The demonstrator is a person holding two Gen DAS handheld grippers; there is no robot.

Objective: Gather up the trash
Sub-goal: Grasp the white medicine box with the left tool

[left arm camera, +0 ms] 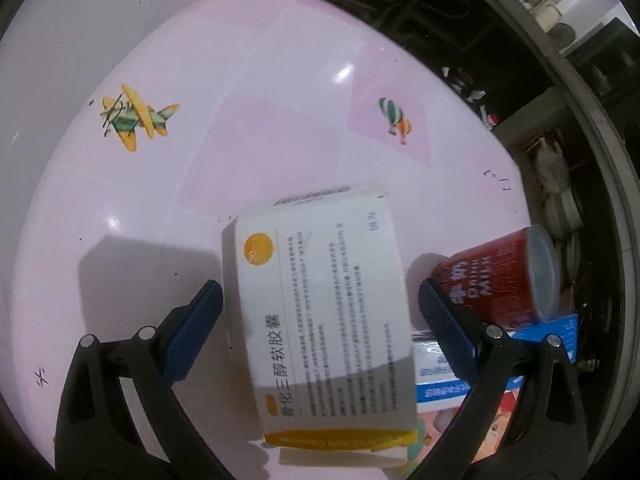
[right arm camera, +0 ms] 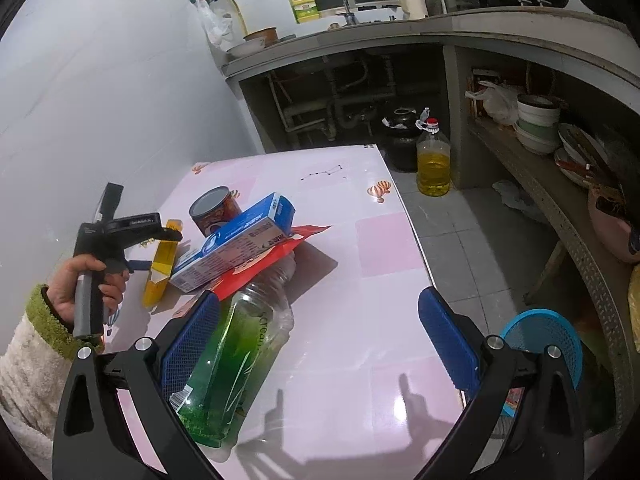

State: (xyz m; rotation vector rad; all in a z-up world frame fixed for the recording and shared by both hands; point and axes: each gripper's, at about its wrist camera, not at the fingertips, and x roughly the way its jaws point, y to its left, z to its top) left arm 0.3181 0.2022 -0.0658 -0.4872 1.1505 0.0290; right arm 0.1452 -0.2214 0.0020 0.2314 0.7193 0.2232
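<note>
Overhead, left tool [left arm camera: 320, 320] — jaws wide — straddling white-and-yellow box [left arm camera: 324, 304].

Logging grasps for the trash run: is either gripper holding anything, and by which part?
Left gripper straddles the white-and-yellow box at its long sides; grip cannot be told. Right gripper open, holding nothing.

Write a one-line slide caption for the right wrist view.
Open right gripper reaching over a green plastic bottle lying on the pink table, beside stacked cartons and a can.
</note>
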